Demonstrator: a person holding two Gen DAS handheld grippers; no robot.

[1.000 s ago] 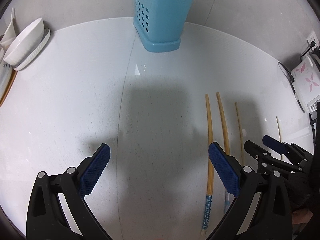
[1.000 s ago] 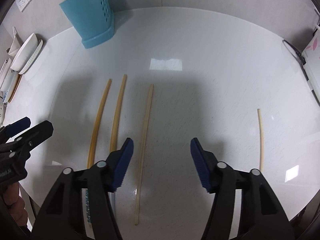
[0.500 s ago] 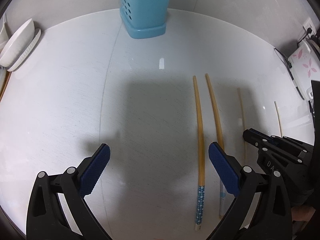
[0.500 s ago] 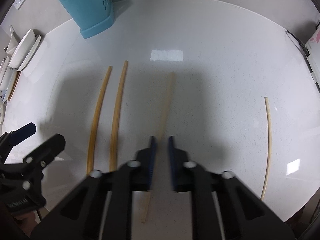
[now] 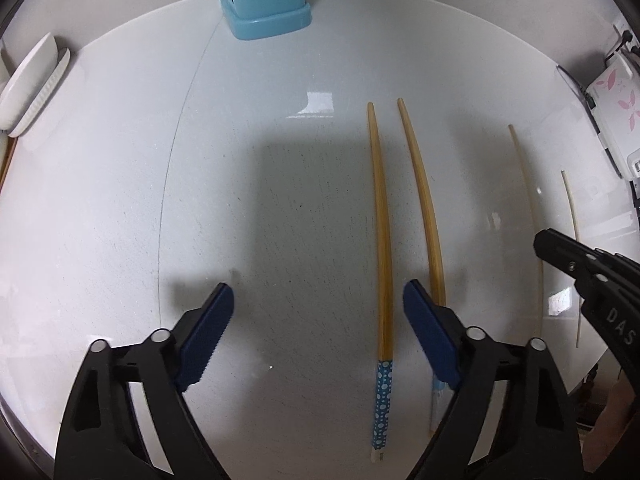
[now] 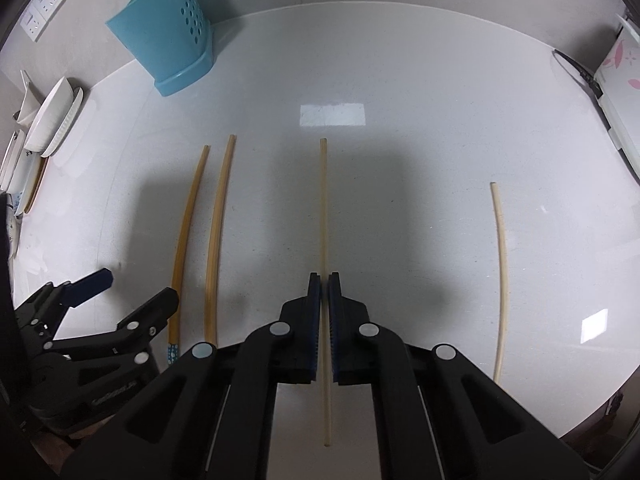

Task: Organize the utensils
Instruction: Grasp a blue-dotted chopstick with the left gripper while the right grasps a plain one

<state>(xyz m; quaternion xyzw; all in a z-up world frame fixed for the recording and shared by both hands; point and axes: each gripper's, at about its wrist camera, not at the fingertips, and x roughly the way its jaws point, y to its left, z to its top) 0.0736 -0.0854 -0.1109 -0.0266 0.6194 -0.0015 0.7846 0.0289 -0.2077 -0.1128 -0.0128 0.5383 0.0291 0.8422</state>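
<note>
Here, right tool (image 6: 324,280) clamped on pale chopstick (image 6: 323,200), lettering "DAS" (image 5: 618,324) on its side; left tool (image 5: 318,300) closing, nothing gripped.

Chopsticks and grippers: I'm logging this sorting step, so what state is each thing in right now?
Right gripper: shut on the pale chopstick.
Left gripper: jaws closing, patterned chopstick between them, not yet pinched.
Second patterned chopstick: flat on the table, partly behind the left gripper's pad.
Far pale chopstick: flat, untouched.
Blue holder: upright, chopsticks already inside.
</note>
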